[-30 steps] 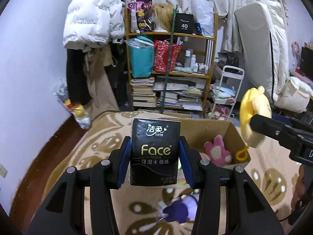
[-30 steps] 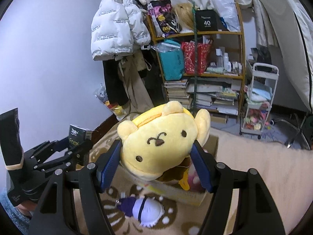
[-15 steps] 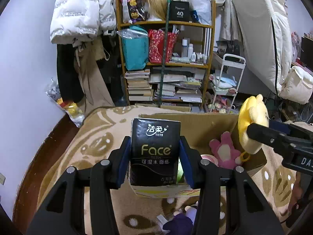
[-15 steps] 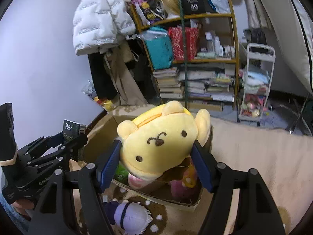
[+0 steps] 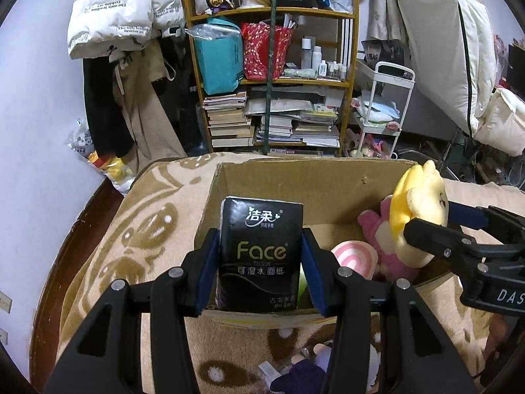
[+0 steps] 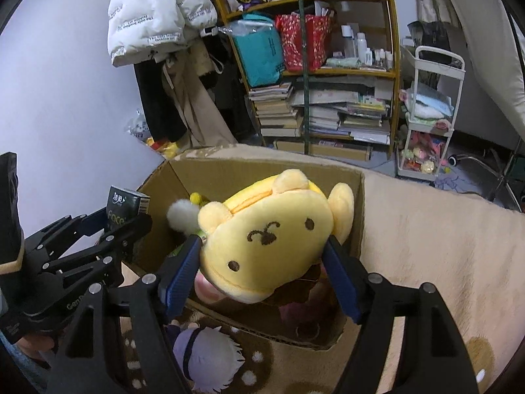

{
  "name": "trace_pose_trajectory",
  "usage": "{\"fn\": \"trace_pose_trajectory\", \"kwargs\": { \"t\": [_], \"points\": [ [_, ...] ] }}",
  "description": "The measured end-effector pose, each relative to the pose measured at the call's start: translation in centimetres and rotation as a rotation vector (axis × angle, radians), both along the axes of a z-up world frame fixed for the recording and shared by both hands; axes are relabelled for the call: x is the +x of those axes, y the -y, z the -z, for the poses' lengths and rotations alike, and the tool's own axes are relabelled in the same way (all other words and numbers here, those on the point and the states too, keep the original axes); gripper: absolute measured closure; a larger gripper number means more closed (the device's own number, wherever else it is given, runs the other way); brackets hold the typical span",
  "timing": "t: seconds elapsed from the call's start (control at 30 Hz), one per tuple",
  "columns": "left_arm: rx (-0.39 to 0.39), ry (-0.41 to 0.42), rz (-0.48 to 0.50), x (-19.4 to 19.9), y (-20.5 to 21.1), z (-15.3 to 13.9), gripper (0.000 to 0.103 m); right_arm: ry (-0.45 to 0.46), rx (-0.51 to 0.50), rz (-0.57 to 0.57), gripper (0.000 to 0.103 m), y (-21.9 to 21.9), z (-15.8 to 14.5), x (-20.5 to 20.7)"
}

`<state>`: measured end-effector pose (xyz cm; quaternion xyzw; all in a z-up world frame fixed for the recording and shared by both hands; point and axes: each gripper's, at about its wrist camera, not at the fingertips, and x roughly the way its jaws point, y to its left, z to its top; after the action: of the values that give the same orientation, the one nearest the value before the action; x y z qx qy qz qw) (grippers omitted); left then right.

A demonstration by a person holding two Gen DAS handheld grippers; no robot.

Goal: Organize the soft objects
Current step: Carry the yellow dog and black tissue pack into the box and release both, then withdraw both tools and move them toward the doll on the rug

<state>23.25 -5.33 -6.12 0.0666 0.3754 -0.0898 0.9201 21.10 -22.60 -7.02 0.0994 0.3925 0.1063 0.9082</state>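
Observation:
My left gripper [image 5: 261,256] is shut on a black Face tissue pack [image 5: 261,249] and holds it over the near left part of an open cardboard box [image 5: 295,177]. My right gripper [image 6: 262,262] is shut on a yellow dog plush [image 6: 272,239] and holds it above the box [image 6: 249,170]. The plush [image 5: 416,216] and right gripper [image 5: 459,246] also show at the right of the left wrist view. The tissue pack [image 6: 126,205] shows at the left of the right wrist view. A pink plush [image 5: 380,233] lies inside the box.
The box stands on a beige patterned blanket [image 5: 137,229]. A purple-and-white doll [image 6: 203,351] lies on the blanket in front of the box. A cluttered wooden shelf [image 5: 272,75], hanging coats [image 5: 124,16] and a white trolley [image 5: 384,111] stand behind.
Both grippers have moved forward and down toward the box with their loads. The tissue pack and the yellow plush now hang over the box opening.

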Motion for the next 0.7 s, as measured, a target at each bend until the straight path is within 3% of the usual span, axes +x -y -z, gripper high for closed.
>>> {"fn": "trace_pose_trajectory", "kwargs": {
  "t": [0.1,0.33,0.4,0.57,0.7],
  "points": [
    [0.01,0.0,-0.005,0.0,-0.1,0.0,0.048,-0.019,0.0,-0.004,0.024,0.0,0.3,0.0],
    [0.026,-0.003,-0.006,-0.5,-0.2,0.0,0.045,-0.012,-0.009,-0.001,0.02,-0.1,0.1,-0.2],
    [0.031,0.002,-0.007,-0.7,-0.2,-0.1,0.037,-0.002,-0.008,-0.002,0.018,0.0,-0.1,-0.5],
    [0.044,0.018,-0.008,-1.3,-0.4,-0.7,0.035,0.025,-0.007,-0.002,0.011,0.0,-0.9,-1.2],
    [0.034,0.009,-0.021,-1.9,-1.1,-1.0,0.023,0.036,-0.002,-0.004,0.008,0.0,-1.6,-2.0]
  ]
}}
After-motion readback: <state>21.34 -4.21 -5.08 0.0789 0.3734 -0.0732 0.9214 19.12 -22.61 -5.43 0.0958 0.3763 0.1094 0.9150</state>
